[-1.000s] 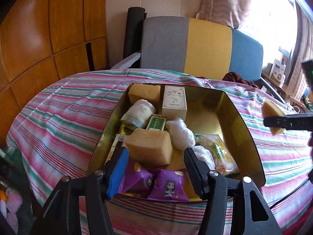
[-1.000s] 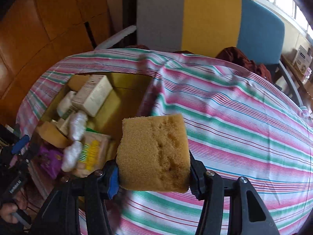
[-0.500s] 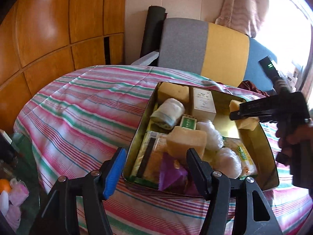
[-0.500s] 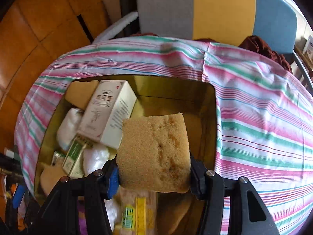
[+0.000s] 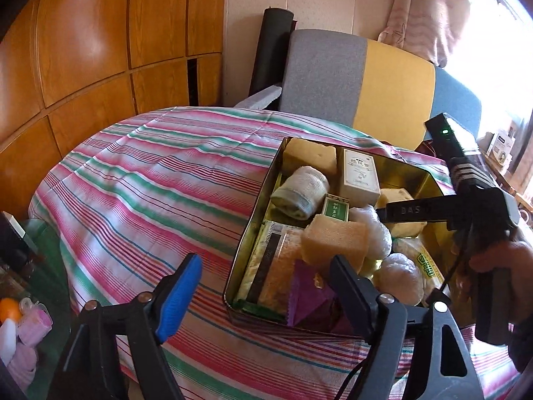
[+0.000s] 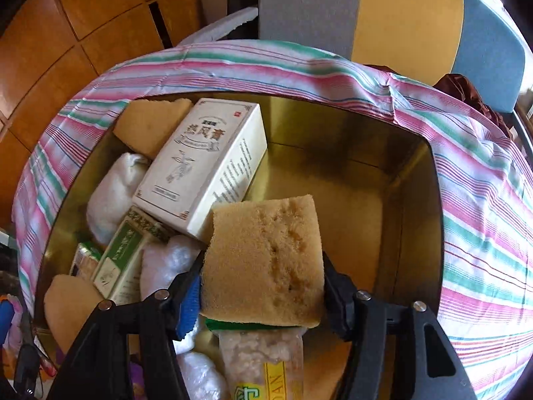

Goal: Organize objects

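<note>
Sponges lie in a gold tin [image 5: 253, 233] on the striped desk [image 5: 150, 183]. Left gripper [image 5: 266, 286]: jaws opening, nothing between them, hovering over the tin's near left corner beside a sponge [image 5: 336, 240] resting on packets. Centre: white box [image 6: 203, 163] against the tin's far side. Right gripper [image 6: 263, 290]: jaws opening, second sponge [image 6: 266, 260] still touching both pads, low inside the tin, beside the box.
</note>
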A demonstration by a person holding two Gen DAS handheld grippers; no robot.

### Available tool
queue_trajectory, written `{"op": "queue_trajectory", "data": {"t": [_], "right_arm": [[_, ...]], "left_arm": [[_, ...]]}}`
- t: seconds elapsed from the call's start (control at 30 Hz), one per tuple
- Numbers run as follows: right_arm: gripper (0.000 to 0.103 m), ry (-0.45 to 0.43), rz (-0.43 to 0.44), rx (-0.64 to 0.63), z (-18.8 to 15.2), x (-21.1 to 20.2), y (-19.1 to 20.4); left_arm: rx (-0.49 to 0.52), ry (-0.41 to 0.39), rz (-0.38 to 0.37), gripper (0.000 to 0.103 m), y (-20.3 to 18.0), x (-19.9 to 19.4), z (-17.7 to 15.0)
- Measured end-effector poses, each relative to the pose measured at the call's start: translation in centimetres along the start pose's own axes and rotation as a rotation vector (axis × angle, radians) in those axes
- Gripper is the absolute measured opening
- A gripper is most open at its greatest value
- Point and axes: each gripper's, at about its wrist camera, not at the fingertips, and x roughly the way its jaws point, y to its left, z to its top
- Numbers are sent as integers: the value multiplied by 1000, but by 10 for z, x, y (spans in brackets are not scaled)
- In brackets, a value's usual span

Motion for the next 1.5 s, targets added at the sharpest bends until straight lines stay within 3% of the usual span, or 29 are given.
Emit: {"op": "queue_trajectory", "data": {"t": [0.27, 0.47, 0.77, 0.83, 1.03, 1.5], "right_arm": [[62, -141, -12, 55, -28, -43, -7], [62, -227, -78, 110, -59, -78, -17], [65, -357, -211, 104, -112, -126, -25], [65, -359, -213, 125, -121, -130, -28], [65, -377, -197, 153, -139, -141, -28], [65, -388, -168, 122, -142, -149, -12]], "left_arm": [[2, -17, 9, 91, -4, -7, 0], [21, -26, 2, 102, -14, -13, -2], [71, -41, 15, 103, -36, -26, -4], [92, -48, 43, 103, -43, -28, -6], [59, -77, 15, 103, -45, -41, -9], [73, -134, 27, 103, -47, -59, -9]]}}
